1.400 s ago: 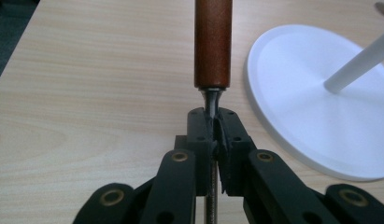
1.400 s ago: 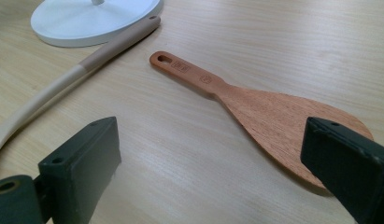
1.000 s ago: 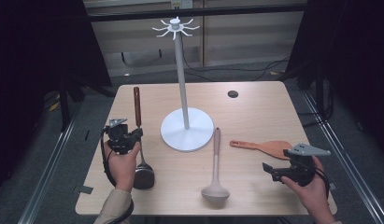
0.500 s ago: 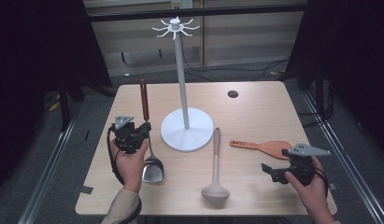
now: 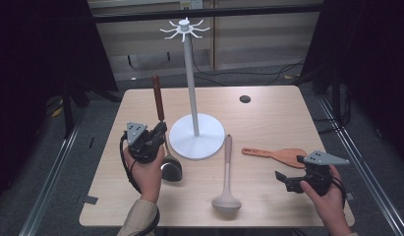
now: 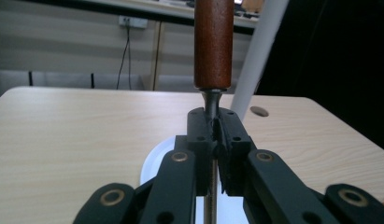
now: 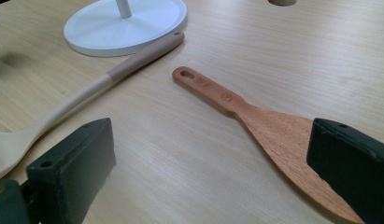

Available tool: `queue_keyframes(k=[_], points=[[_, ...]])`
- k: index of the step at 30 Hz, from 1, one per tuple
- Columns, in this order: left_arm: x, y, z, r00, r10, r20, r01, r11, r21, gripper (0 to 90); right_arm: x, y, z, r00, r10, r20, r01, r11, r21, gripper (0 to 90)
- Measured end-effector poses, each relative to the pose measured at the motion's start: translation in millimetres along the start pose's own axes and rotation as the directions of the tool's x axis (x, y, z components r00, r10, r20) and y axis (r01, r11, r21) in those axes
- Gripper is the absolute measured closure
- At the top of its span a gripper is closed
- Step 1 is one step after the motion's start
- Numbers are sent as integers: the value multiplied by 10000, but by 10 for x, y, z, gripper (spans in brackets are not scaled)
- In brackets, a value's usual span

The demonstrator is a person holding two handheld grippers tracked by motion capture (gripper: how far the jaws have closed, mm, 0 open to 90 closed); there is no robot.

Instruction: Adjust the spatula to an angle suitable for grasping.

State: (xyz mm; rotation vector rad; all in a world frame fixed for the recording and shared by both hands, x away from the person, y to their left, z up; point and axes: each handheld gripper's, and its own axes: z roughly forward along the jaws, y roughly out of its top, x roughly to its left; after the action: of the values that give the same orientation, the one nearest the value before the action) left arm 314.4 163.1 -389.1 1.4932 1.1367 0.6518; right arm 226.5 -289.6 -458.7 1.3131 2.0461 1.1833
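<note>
**Only the metal ladle is up so far**

So the left gripper (image 5: 159,132) clamps the metal ladle (image 5: 166,147) left of the stand (image 5: 191,88). The right gripper (image 5: 288,178), jaws wide, waits near the wooden spatula (image 5: 275,154); nothing hangs yet.

Pale wooden table (image 5: 268,118) with white stand base (image 5: 197,136), cream ladle (image 5: 226,182), wooden spatula (image 5: 275,155).

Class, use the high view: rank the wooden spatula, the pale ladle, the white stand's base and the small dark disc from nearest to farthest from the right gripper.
From the right gripper:
1. Wooden spatula, just ahead of it, at the table's right.
2. Pale ladle, to its left, near the front middle.
3. White stand's base, farther left, mid-table.
4. Small dark disc, near the far edge.
</note>
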Motion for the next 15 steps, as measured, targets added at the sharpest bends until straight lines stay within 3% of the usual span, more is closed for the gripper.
queue_keyframes(k=[6, 11, 15], points=[[-69, 31, -16, 9999, 63, 81, -59, 9985, -545, 849, -2, -3, -1, 10000, -8, 15, 8, 10000, 7, 4], [-126, 47, -30, 9986, 240, 472, -184, 9931, -1162, 849, 6, 7, -11, 9999, -112, 21, 113, 9999, -131, 5], [-164, 78, -33, 9986, 395, 360, -342, 9899, -1378, 849, 12, 12, -14, 9999, -124, 33, 124, 9998, -125, 6]])
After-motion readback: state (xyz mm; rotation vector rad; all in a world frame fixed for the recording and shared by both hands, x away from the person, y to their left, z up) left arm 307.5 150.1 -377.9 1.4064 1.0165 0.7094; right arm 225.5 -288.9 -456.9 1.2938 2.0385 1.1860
